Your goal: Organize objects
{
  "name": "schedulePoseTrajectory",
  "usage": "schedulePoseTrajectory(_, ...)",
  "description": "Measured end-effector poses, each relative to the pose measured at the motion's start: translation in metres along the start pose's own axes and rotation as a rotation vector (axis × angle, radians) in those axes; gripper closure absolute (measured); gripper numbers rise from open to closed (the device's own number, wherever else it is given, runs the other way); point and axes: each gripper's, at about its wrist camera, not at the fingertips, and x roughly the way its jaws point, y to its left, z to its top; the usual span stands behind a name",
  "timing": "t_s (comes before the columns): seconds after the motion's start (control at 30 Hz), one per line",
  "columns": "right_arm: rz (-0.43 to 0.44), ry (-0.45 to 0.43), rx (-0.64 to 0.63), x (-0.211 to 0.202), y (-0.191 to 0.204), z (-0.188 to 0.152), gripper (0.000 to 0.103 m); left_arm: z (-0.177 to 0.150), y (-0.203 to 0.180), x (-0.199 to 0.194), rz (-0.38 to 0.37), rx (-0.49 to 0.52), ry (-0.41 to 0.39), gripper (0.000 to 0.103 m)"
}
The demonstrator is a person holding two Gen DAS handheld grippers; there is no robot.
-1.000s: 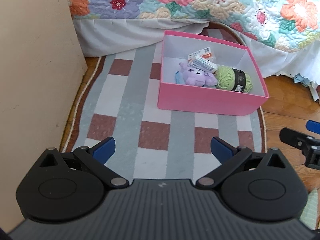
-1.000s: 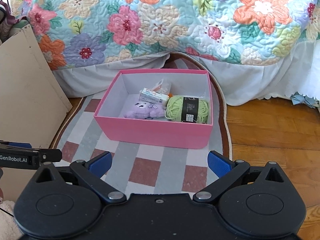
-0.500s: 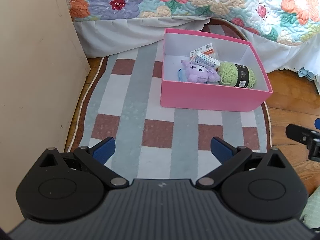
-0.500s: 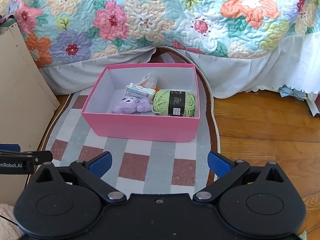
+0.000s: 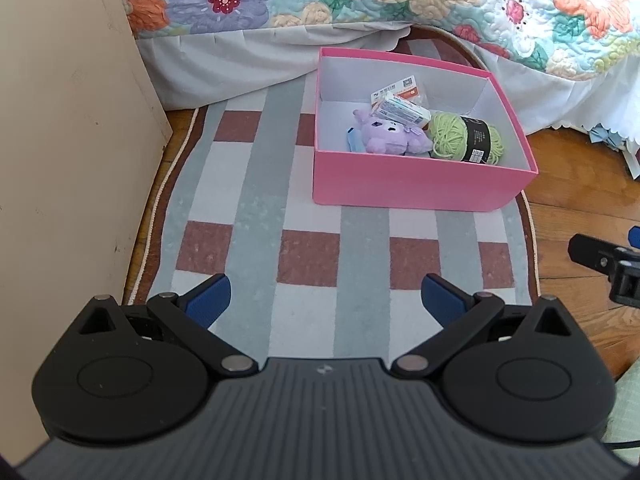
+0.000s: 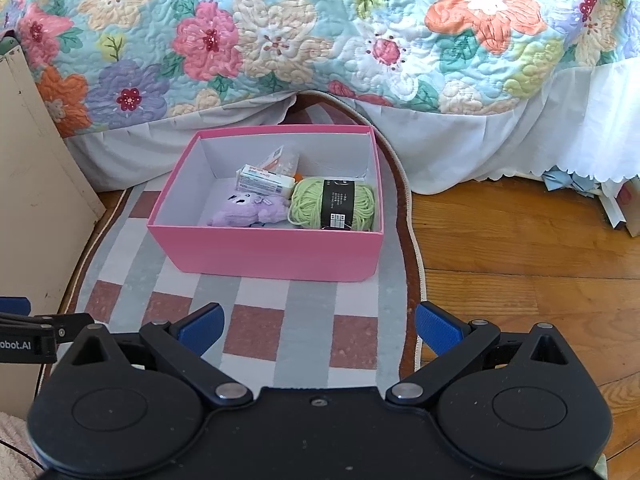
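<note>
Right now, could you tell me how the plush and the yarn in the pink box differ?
The plush is lilac with a face; the yarn is green, wound in a ball with a black label band. The plush lies near the box's middle, the yarn in its right front corner. Both are soft, lie side by side inside, and neither open gripper holds them.

Occlusions in the box, edge crops

Blue item at box's 9 o'clock mostly behind plush; right gripper cropped at 3 o'clock edge; yarn label text unreadable.

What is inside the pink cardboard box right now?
Pink cardboard box holds a green yarn ball, purple plush toy, small white packets and a blue item; anything beneath them is hidden.
</note>
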Motion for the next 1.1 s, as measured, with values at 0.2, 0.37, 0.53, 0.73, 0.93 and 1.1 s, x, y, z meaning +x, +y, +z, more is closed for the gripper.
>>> schedulePoseTrajectory(0.2,-0.007,0.003,0.001,0.0007,-0.0011,0.0005,0.000,-0.0011,-0.0021,0.0021,0.021,0.021,0.007,0.000)
schedulePoseTrajectory(0.37,-0.010,0.009,-0.002,0.0009,-0.0005,-0.0003,0.000,-0.0014,-0.0029,0.0017,0.021,0.021,0.007,0.000)
schedulePoseTrajectory(0.53,-0.014,0.010,-0.006,0.0001,0.0010,-0.0016,0.000,-0.0008,-0.0038,0.0019,0.021,0.023,0.009,0.000)
schedulePoseTrajectory(0.73,-0.017,0.009,-0.013,-0.0010,0.0007,-0.0013,0.000,-0.0018,-0.0026,0.0015,0.022,0.028,0.012,0.000)
schedulePoseTrajectory(0.93,-0.015,0.021,-0.015,0.0002,0.0005,-0.0031,0.000,-0.0031,-0.0041,0.0015,0.025,0.025,0.017,0.000)
schedulePoseTrajectory(1.1,-0.015,0.017,-0.020,-0.0007,-0.0004,-0.0039,0.000,-0.0035,-0.0039,0.0022,0.029,0.032,0.017,0.000)
